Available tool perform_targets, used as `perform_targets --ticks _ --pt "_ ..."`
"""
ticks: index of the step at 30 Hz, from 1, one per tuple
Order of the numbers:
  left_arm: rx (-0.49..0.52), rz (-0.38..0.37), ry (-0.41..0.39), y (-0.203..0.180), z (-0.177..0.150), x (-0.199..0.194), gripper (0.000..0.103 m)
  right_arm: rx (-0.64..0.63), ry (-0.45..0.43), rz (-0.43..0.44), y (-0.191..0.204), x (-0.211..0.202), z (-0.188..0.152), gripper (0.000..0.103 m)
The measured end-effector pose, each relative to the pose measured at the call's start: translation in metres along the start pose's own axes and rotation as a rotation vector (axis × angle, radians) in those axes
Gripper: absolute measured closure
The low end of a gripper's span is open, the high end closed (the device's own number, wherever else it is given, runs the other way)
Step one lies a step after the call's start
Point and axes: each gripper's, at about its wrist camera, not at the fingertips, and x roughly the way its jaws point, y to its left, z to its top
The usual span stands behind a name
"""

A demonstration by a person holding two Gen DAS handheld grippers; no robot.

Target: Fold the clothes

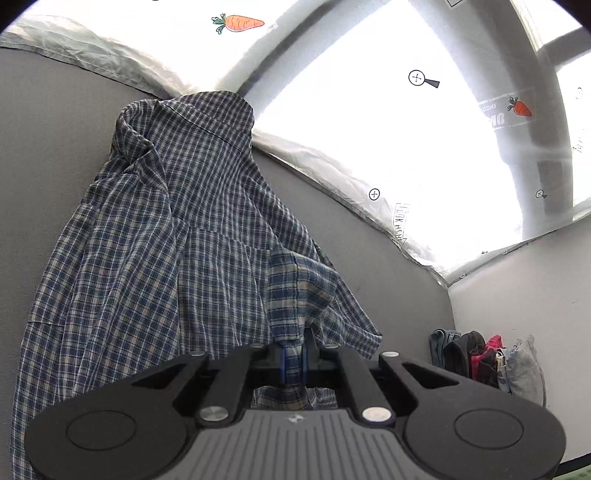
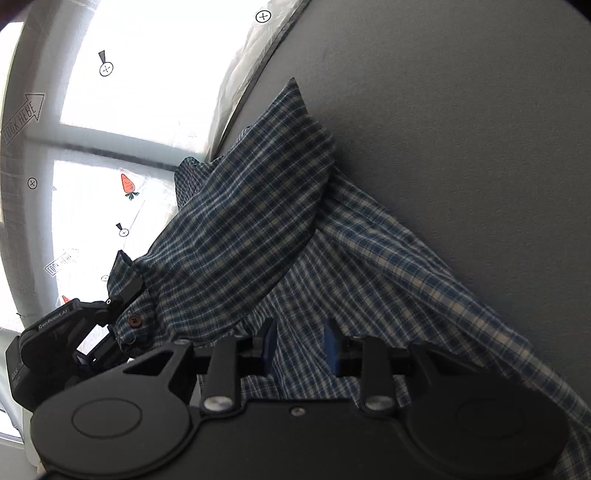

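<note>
A blue and white plaid shirt [image 1: 177, 236] lies partly lifted over the grey table [image 1: 44, 140]. My left gripper [image 1: 293, 363] is shut on a fold of the plaid shirt and holds it up. In the right wrist view the shirt [image 2: 258, 229] drapes across the grey table [image 2: 461, 129], and my right gripper [image 2: 301, 347] is open with shirt cloth lying between its blue pads. The left gripper [image 2: 118, 317] also shows there at the left, pinching the shirt's buttoned edge beside a brown button [image 2: 134, 320].
A pile of other clothes [image 1: 484, 363] sits in the corner by a white wall. A bright window with carrot stickers [image 1: 238, 23] and a crinkled plastic sheet [image 1: 332, 162] border the table's far edge.
</note>
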Motion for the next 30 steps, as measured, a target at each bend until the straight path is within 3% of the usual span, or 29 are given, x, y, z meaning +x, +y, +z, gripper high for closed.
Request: perform_targets --ticks 5,12,15,22,26,30 --pt "0.015 0.006 -0.047 -0.003 0.017 -0.019 0.096 -0.033 -0.11 -0.094 -0.015 -0.038 -0.008 0.073" --pt "0.018 -0.014 -0.113 -0.007 0.046 -0.043 0.096 -0.133 -0.184 -0.251 -0.026 -0.068 -0.022 0.073" --pt "0.008 -0.034 -0.135 -0.008 0.057 -0.052 0.096 -0.198 -0.203 -0.334 -0.026 -0.075 -0.031 0.067" --pt "0.006 -0.074 -0.163 -0.003 0.066 -0.066 0.096 -0.304 -0.228 -0.45 -0.004 -0.058 -0.05 0.059" --pt "0.01 -0.077 -0.152 0.008 0.067 -0.069 0.096 -0.34 -0.215 -0.489 0.017 -0.033 -0.061 0.058" --pt "-0.006 -0.08 -0.153 0.02 0.067 -0.073 0.096 -0.388 -0.209 -0.554 0.025 -0.035 -0.083 0.058"
